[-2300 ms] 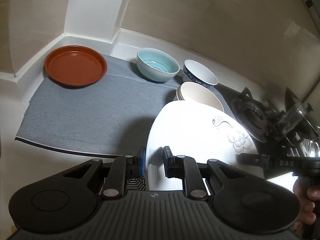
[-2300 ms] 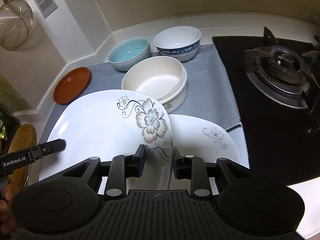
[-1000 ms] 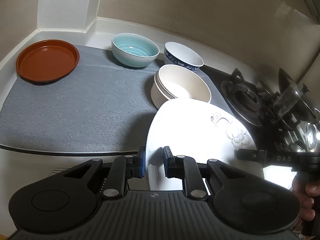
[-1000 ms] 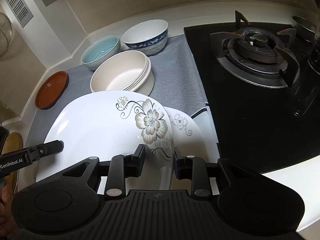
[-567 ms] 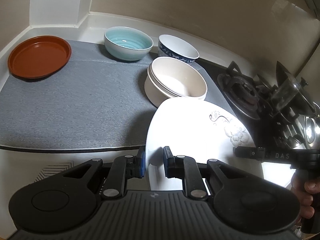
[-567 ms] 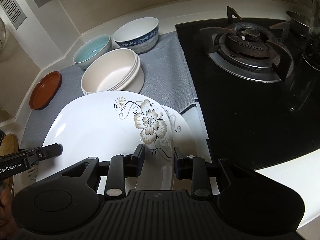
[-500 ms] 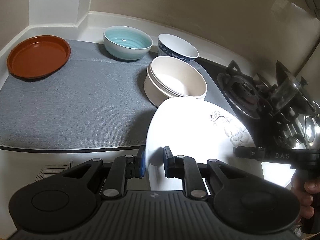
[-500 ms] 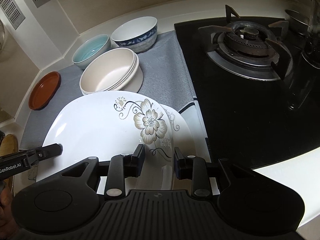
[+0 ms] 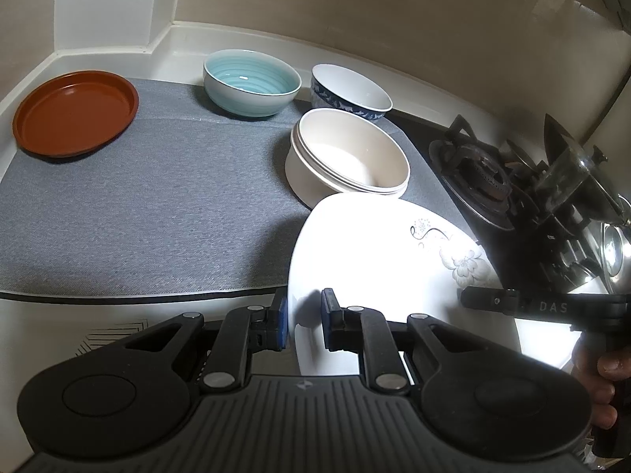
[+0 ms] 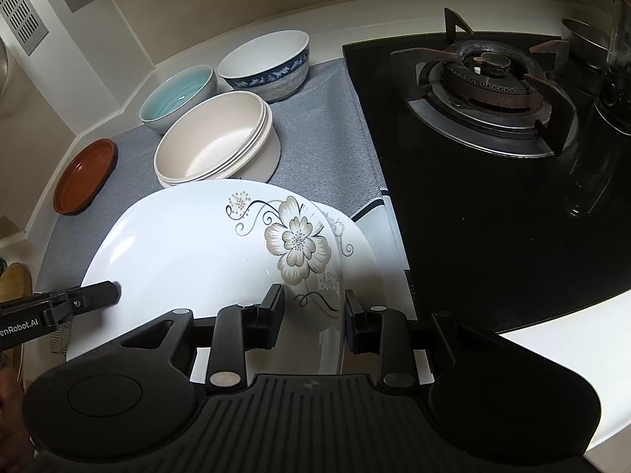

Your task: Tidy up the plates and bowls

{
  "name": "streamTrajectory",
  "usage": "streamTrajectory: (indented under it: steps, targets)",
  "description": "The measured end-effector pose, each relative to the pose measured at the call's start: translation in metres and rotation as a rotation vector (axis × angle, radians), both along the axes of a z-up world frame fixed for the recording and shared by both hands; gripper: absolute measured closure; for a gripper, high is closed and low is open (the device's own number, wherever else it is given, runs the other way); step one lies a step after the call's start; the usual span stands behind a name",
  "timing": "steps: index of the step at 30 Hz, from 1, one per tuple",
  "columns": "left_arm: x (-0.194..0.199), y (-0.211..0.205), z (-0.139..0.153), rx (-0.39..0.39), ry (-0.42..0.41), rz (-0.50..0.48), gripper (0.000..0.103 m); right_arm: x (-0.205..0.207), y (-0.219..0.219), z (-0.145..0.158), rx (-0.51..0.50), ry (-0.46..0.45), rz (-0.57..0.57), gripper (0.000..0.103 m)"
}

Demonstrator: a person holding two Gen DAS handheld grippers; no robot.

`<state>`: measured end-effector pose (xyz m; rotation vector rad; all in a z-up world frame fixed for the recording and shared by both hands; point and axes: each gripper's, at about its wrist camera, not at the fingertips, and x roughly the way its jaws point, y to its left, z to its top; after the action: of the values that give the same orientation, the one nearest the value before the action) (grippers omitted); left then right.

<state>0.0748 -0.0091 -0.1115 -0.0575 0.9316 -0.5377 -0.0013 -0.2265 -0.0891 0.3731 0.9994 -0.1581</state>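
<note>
A white plate with a flower print (image 9: pixel 378 252) (image 10: pixel 205 244) is held at both ends. My left gripper (image 9: pixel 303 317) is shut on its left rim. My right gripper (image 10: pixel 313 311) is shut on its right rim. A second flowered plate (image 10: pixel 355 252) lies just under it on the counter edge. Stacked cream bowls (image 9: pixel 349 157) (image 10: pixel 215 146) stand behind. A light blue bowl (image 9: pixel 252 81) (image 10: pixel 179 96), a blue-patterned bowl (image 9: pixel 349 92) (image 10: pixel 266 63) and a brown plate (image 9: pixel 75 112) (image 10: pixel 84 175) sit on the grey mat (image 9: pixel 138 197).
A black gas hob (image 10: pixel 493 157) with a burner (image 10: pixel 489 75) lies right of the mat. A glass kettle (image 9: pixel 568 173) and a steel pot (image 9: pixel 615 248) stand on the hob side. The white wall corner (image 9: pixel 114 4) bounds the back left.
Both grippers, still holding the flowered plate, drew back toward me and to the right. The plate now nearly covers the second plate under it.
</note>
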Motion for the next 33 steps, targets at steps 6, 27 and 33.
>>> streamTrajectory:
  steps: [6,27,33]
  targets:
    - [-0.0015,0.0024,0.0006,-0.004,0.001,0.016,0.086,0.0012,0.0022,-0.0020,-0.007,-0.006,0.018,0.070]
    - [-0.0067,0.0054,0.0057,0.004,-0.006,0.038,0.088,-0.0067,0.0033,-0.0049,-0.021,-0.066,0.025,0.072]
    - [-0.0081,0.0059,0.0072,0.015,-0.015,0.034,0.089,-0.0066,0.0053,-0.0054,-0.039,-0.072,0.031,0.075]
